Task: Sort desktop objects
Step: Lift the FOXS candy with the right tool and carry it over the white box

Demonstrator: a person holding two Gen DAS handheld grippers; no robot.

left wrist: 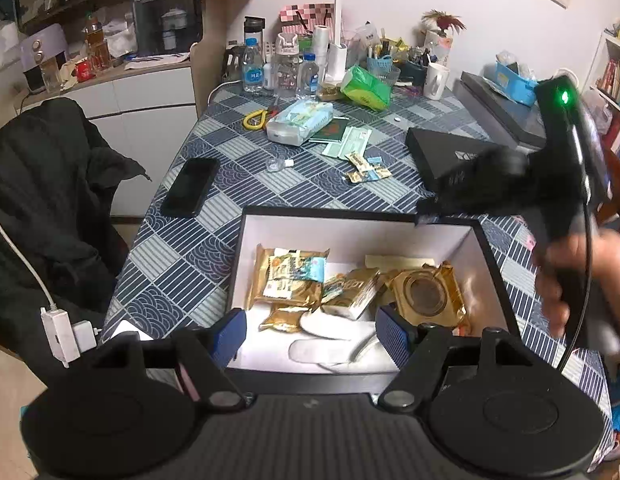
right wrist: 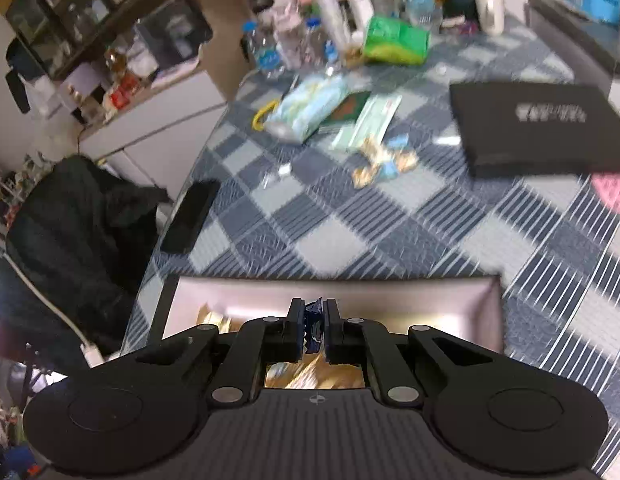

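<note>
Snack sachet (right wrist: pixel 313 328), small, blue wrapper: being pinched between the pressed-together jaws of the right gripper (right wrist: pixel 313 330), which is hovering over the far edge of the open black box (left wrist: pixel 494 264). Box contents: gold foil packets (left wrist: pixel 287 280) lying on the white floor. Left gripper (left wrist: pixel 312 330): sitting spread and empty above the box's near side. More sachets (left wrist: pixel 366 170) are waiting loose on the checked tablecloth (left wrist: pixel 269 184). Step in hand, as judged: carrying to deposit. Next move is calling for lowering inside the walls, then releasing.
</note>
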